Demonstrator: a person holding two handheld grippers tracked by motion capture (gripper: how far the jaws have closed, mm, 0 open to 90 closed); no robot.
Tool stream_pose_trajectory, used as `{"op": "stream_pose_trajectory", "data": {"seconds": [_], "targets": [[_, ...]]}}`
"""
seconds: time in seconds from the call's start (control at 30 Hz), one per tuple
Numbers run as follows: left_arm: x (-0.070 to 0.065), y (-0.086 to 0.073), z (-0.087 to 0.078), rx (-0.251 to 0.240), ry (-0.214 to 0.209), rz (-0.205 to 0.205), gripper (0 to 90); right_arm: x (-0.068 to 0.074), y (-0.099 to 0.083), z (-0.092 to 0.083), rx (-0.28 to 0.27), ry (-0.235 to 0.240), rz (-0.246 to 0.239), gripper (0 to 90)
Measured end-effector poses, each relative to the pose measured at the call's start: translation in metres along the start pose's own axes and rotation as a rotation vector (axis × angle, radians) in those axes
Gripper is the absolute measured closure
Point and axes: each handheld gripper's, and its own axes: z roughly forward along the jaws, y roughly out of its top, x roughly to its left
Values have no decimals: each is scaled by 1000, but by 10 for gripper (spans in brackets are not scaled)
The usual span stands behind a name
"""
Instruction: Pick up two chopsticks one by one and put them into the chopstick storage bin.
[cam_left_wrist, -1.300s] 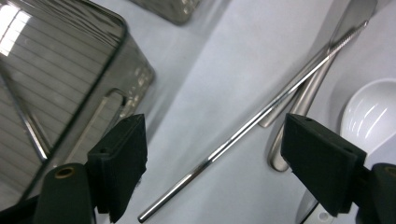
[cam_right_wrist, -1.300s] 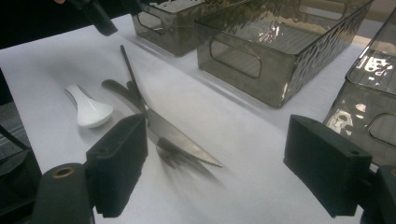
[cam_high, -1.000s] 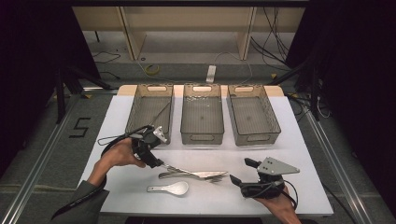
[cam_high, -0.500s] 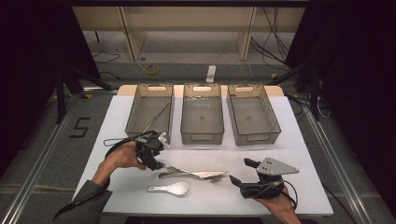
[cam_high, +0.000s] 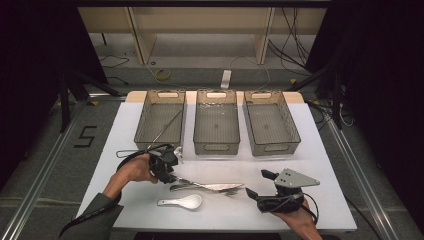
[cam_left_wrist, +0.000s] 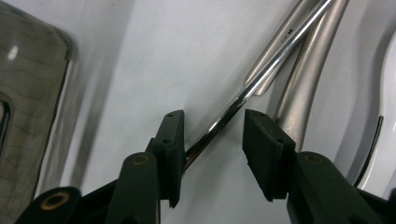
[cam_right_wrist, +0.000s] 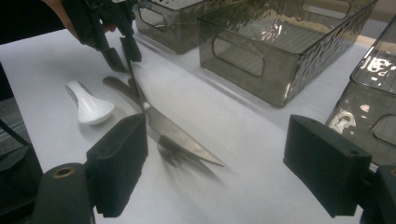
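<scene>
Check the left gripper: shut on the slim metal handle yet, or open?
Open. The left gripper straddles the slim metal handle; its jaws have just been closing, but a gap remains at the right pad.

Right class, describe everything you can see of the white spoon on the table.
The white spoon is a short, glossy soup spoon that looks ceramic, with a deep oval bowl and a stubby handle. It lies flat on the white table, bowl up, near the front edge, just in front of the metal cutlery. No gripper touches it.
</scene>
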Motion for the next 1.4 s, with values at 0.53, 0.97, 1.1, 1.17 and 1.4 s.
{"op": "stream_pose_trajectory", "data": {"seconds": [0.53,0.97,1.1,1.17,1.4], "targets": [[-9,2,3,29,-10,68,771,0,0,0,3,-1,-1,224],[-11,1,3,28,-15,69,845,-1,0,0,7,1,-3,224],[-11,2,3,32,-10,52,847,-1,0,0,7,1,-4,225],[-10,2,2,38,-21,32,847,-1,0,0,8,2,-3,225],[-3,0,-5,7,-23,-50,848,-1,0,1,8,4,-1,226]]}}
